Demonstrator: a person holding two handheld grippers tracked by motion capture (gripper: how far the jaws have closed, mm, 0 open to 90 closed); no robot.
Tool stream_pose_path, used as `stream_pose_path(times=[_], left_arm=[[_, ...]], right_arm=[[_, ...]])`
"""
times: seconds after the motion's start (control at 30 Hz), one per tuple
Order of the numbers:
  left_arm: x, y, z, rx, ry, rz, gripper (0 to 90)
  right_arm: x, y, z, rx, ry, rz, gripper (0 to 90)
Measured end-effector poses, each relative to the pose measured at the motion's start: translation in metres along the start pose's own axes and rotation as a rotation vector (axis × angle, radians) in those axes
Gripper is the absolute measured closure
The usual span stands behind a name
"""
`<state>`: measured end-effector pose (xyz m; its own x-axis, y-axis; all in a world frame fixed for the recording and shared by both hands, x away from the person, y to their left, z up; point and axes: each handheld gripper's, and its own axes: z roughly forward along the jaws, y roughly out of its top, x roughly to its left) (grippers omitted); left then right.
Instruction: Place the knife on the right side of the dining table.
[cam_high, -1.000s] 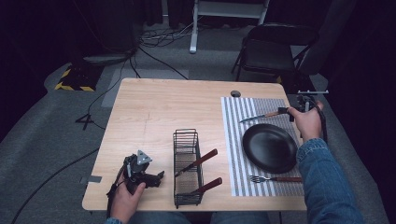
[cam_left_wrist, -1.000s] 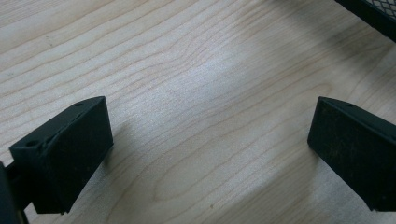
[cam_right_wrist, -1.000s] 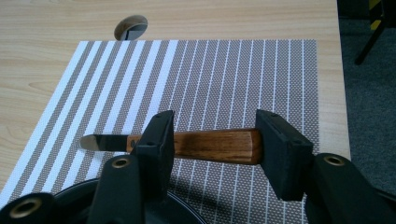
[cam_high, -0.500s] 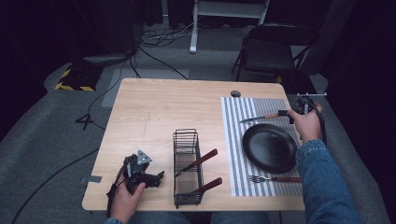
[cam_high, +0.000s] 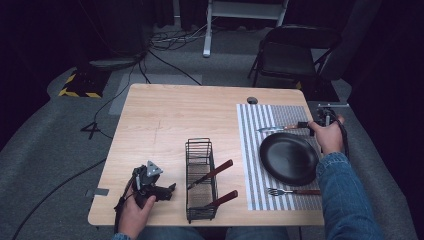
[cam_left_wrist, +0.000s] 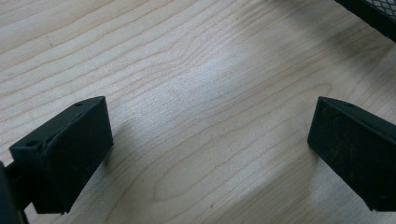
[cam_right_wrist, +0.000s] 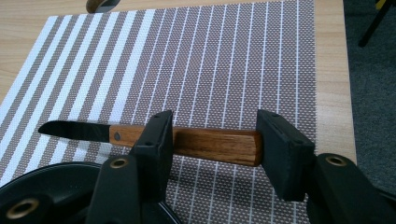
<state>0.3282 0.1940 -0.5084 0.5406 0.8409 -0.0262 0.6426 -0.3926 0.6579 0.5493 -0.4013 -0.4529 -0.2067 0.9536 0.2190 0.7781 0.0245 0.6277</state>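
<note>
Pale wood tabletop (cam_high: 165, 120) under dark surroundings: the right hand-held gripper (cam_right_wrist: 212, 140) straddles the wooden handle of a knife (cam_right_wrist: 187, 139) lying on the striped placemat (cam_right_wrist: 224, 60) just beyond a black plate (cam_high: 289, 158), jaws apart, not clamped. The left hand-held gripper (cam_high: 150, 182) rests open near the front edge. Beside it, a wire basket (cam_high: 201, 180) holds two wooden-handled utensils (cam_high: 212, 173).

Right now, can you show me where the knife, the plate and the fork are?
knife (cam_right_wrist: 212, 145), right gripper view, middle of its wooden handle.
plate (cam_high: 289, 158), high view, its black centre.
fork (cam_high: 274, 191), high view, its metal tines.
</note>
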Motion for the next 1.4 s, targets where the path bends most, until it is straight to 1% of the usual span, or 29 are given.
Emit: stream_pose_path(times=[0.5, 0.87, 1.0, 1.23, 1.33, 1.4], left_arm=[[0.0, 0.0, 0.0, 0.0, 0.0, 0.0, 0.2], [0.0, 0.0, 0.0, 0.0, 0.0, 0.0, 0.2], [0.0, 0.0, 0.0, 0.0, 0.0, 0.0, 0.2], [0.0, 0.0, 0.0, 0.0, 0.0, 0.0, 0.2], [0.0, 0.0, 0.0, 0.0, -0.001, 0.0, 0.2], [0.0, 0.0, 0.0, 0.001, -0.001, 0.0, 0.2]], right_arm=[[0.001, -0.002, 0.003, 0.02, -0.043, 0.002, 48.9], [-0.001, -0.004, 0.005, 0.03, -0.056, 0.0, 48.6], [-0.002, -0.005, 0.006, 0.032, -0.054, 0.004, 48.7], [-0.001, -0.004, 0.005, 0.023, -0.054, 0.0, 48.7], [0.001, -0.003, 0.002, 0.012, -0.05, -0.013, 48.6], [0.005, 0.0, -0.005, -0.006, -0.042, -0.033, 48.5]])
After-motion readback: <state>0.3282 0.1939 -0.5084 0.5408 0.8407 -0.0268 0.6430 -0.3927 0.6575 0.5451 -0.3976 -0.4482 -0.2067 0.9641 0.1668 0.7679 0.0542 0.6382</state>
